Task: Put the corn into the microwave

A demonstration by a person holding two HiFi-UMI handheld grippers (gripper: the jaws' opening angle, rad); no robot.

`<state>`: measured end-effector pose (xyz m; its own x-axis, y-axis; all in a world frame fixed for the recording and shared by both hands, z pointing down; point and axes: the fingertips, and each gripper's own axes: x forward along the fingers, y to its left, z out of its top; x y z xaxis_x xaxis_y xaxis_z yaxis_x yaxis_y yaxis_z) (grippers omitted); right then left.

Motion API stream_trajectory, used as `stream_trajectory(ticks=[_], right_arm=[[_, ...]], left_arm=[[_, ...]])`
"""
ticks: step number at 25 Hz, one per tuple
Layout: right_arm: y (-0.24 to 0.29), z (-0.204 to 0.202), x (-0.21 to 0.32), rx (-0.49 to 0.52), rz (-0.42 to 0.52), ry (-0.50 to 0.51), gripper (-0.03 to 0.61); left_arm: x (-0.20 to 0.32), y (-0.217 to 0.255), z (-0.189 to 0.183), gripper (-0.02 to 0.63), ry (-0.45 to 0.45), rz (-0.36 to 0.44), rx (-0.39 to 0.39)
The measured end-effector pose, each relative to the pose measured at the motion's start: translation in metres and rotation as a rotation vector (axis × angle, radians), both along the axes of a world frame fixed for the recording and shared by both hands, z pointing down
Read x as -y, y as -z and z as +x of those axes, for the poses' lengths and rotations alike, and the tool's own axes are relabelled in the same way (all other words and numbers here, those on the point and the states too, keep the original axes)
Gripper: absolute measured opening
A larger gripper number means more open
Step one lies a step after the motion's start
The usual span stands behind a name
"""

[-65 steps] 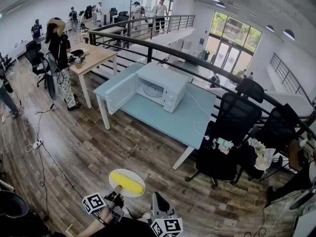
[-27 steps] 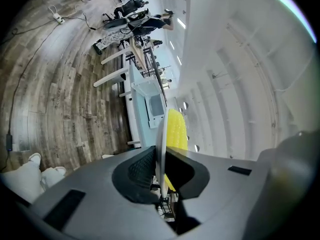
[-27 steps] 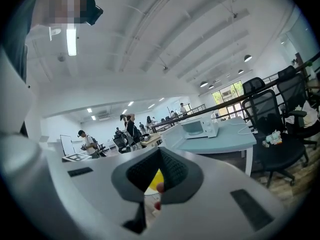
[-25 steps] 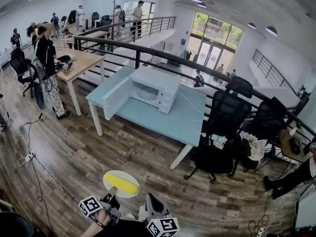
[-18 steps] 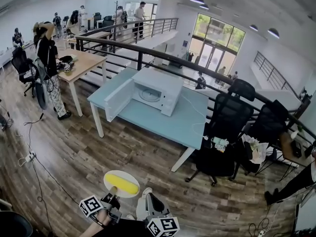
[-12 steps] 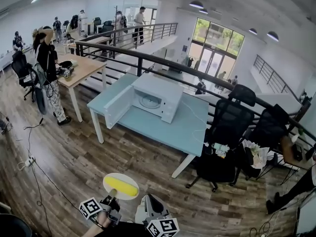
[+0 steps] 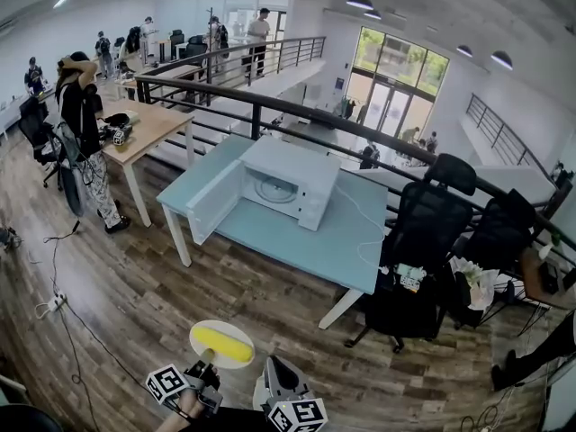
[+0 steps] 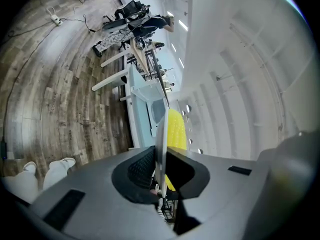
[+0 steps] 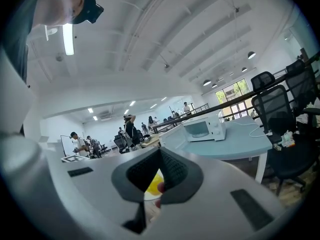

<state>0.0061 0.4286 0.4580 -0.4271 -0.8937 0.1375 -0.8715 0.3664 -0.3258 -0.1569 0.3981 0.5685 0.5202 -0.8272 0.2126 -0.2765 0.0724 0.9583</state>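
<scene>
A yellow corn cob (image 7: 221, 343) lies on a small white plate (image 7: 236, 332) low in the head view. My left gripper (image 7: 205, 364) is shut on the plate's near rim. In the left gripper view the plate (image 8: 161, 134) runs edge-on between the pads, with the corn (image 8: 176, 129) on its far side. My right gripper (image 7: 272, 365) is just right of the plate, shut and empty. Ahead, the white microwave (image 7: 286, 181) stands on a pale blue table (image 7: 306, 237) with its door (image 7: 214, 200) swung open. In the right gripper view, the microwave (image 9: 204, 126) shows beyond my right gripper (image 9: 159, 151).
Black office chairs (image 7: 432, 219) crowd the table's right end, and a dark railing (image 7: 360, 117) runs behind it. A white cable (image 7: 362, 232) trails over the tabletop. On the left are a wooden desk (image 7: 144, 124), a standing person (image 7: 79, 106) and a floor power strip (image 7: 49, 304).
Both grippers and the plate with the corn have been carried forward over the wooden floor toward the table. The left gripper's hold on the plate is unchanged.
</scene>
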Motion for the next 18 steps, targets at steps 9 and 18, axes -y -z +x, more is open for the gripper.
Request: stream_trajectory(ticks=[9, 18], right_arm=[[0.001, 0.025, 0.055, -0.005, -0.013, -0.015, 0.008], [0.003, 0.054, 0.104, -0.022, 0.015, -0.037, 0.008]], left_arm=[[0.053, 0.007, 0.023, 0.035, -0.012, 0.008, 0.021], [0.099, 0.013, 0.041, 0.035, -0.007, 0.015, 0.028]])
